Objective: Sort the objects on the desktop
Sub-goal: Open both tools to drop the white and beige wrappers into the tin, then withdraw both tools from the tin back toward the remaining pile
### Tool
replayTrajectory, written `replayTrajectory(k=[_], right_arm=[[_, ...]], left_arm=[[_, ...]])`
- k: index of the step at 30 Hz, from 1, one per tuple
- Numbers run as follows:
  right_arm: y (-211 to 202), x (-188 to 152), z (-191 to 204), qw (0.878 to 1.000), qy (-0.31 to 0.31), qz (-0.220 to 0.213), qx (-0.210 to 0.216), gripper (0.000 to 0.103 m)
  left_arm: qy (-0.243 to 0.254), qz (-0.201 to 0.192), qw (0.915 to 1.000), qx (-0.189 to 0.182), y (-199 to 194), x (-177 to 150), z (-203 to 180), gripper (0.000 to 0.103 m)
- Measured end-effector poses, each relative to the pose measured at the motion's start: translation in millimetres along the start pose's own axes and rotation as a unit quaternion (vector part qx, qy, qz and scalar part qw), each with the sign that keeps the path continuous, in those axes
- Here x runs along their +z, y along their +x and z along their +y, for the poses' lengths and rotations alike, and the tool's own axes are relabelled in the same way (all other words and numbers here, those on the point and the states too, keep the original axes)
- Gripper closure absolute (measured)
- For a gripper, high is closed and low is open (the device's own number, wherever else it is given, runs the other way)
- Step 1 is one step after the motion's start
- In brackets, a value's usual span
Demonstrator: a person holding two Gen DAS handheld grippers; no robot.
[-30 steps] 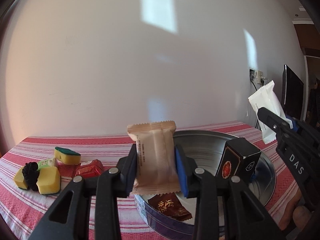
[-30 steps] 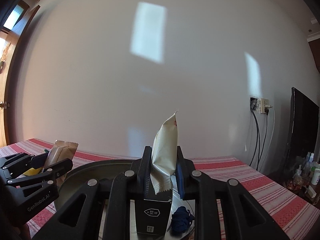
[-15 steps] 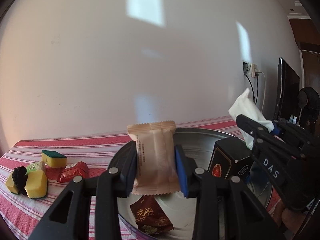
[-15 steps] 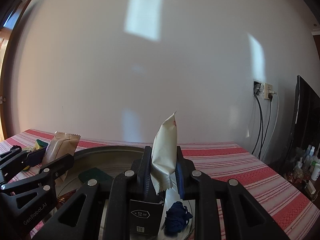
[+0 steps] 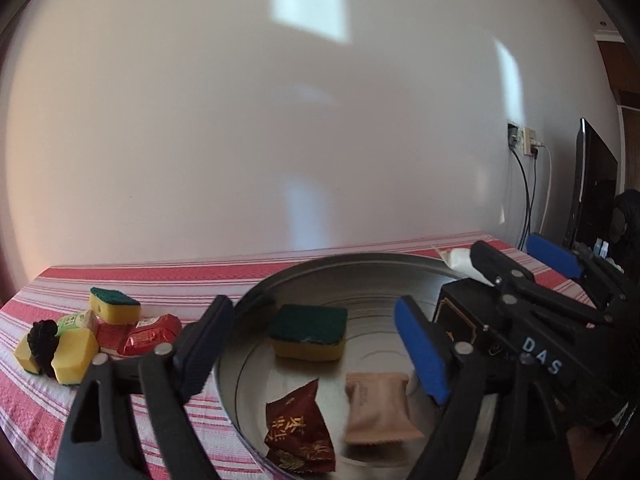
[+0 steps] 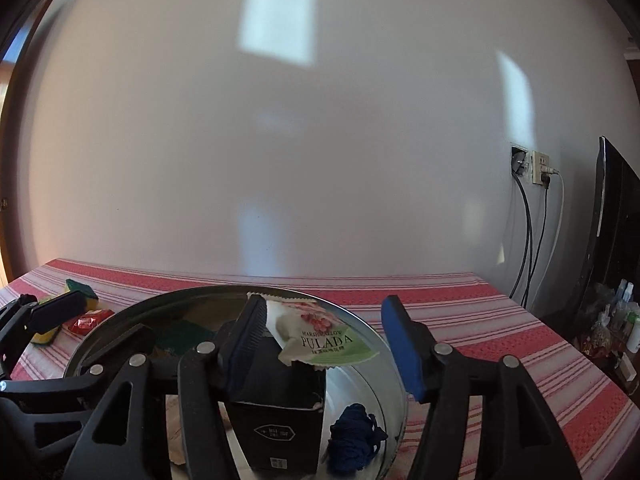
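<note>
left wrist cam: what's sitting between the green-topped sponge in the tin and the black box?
Nothing. In the left wrist view, bare metal floor of the round tin separates the sponge from the black box; only the left gripper's blue fingertip crosses in front.

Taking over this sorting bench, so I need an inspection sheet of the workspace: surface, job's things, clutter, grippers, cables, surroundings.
Surface: red-and-white striped tablecloth, round metal tray on it.
Job's things: in the tray, green-topped sponge, dark red packet, beige packet, black box, blue yarn, marshmallow packet resting on the box. Outside the tray, sponges, red packet, black bundle.
Clutter: nothing seen.
Grippers: left gripper and right gripper jaws opening, holding nothing.
Cables: two hang from a wall socket.
Surroundings: white wall, dark screen, bottles at right.
</note>
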State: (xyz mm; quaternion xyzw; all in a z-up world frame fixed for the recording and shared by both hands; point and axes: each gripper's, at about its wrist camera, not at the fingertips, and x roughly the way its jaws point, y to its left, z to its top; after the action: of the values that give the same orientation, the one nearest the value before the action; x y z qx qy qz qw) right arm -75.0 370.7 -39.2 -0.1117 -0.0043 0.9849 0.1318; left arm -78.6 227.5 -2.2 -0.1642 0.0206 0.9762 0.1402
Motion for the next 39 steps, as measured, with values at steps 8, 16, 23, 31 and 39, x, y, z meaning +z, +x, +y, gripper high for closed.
replayTrajectory(k=[8,16,23,31,39], right_arm=[[-12.0,2.2,-5.5,0.999,0.027,-0.013,-0.010,0.029],[-31.7,7.5,-8.1,0.997,0.039,-0.067,-0.011,0.011],[-39.9,13.0,-0.9,0.994,0.011,-0.104,-0.039,0.003],[-38.4,13.6,1.2,0.995,0.009,-0.092,-0.036,0.003],[-34.4,11.6,0.7,0.997,0.024,-0.066,-0.029,0.003]], left_arm=[[-0.001,-0.012,0.9999,0.003,0.7,-0.6,4.3,0.002],[0.001,-0.014,0.9999,0.006,1.7,-0.7,6.1,0.001],[-0.001,-0.017,0.9999,0.005,0.3,-0.7,9.0,0.001],[-0.002,-0.017,0.9998,0.004,-1.6,-1.5,11.2,0.001],[-0.005,-0.017,0.9998,-0.001,-4.4,-2.1,13.2,0.001]])
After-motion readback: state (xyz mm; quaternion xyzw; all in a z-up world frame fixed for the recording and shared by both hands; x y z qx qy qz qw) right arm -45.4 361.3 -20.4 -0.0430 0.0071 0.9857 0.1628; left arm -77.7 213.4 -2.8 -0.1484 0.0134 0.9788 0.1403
